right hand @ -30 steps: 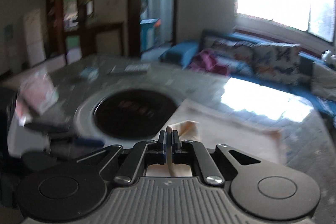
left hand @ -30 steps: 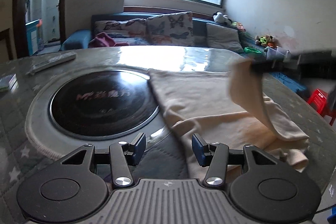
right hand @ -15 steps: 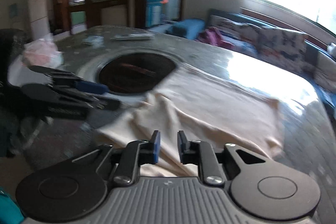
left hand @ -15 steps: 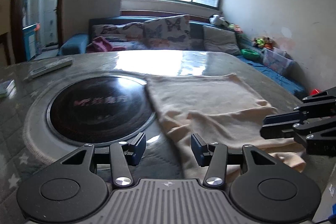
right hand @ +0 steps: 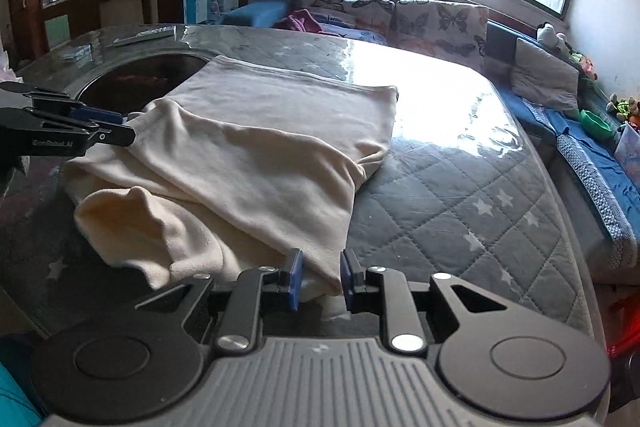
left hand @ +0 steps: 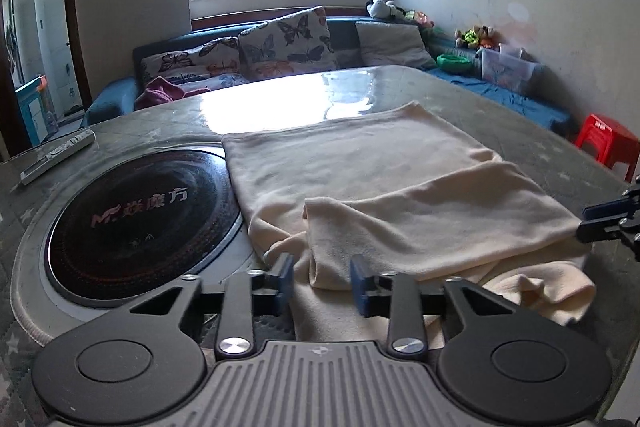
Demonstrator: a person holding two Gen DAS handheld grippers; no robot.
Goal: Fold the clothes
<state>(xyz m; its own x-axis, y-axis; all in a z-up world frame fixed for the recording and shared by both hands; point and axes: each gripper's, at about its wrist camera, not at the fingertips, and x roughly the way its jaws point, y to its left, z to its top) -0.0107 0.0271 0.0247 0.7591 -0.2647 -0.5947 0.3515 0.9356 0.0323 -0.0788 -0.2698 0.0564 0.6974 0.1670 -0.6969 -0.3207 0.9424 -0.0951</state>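
Observation:
A cream garment (left hand: pixel 380 179) lies on the table, its near part folded back over itself. In the left wrist view the left gripper (left hand: pixel 322 281) has its jaws closing around the near left corner of the fold; the blue pads stand a little off the cloth. The right gripper (right hand: pixel 320 281) has its jaws opening, and the near right corner of the garment (right hand: pixel 260 131) lies loose between them. Each gripper shows in the other's view: the right gripper (left hand: pixel 592 227) at the right edge, the left gripper (right hand: pixel 100 135) at the left edge.
A round black cooktop (left hand: pixel 140 211) is set into the table left of the garment. A remote (left hand: pixel 56 155) lies at the far left. The table (right hand: pixel 460 187) has a grey quilted cover under clear plastic. A sofa (left hand: pixel 280 47) stands behind it and a red stool (left hand: pixel 608 143) to the right.
The right gripper carried a cloth flap over the garment, let it go and came down at the near right corner. The left gripper moved up to the fold's left corner, its jaws narrowing.

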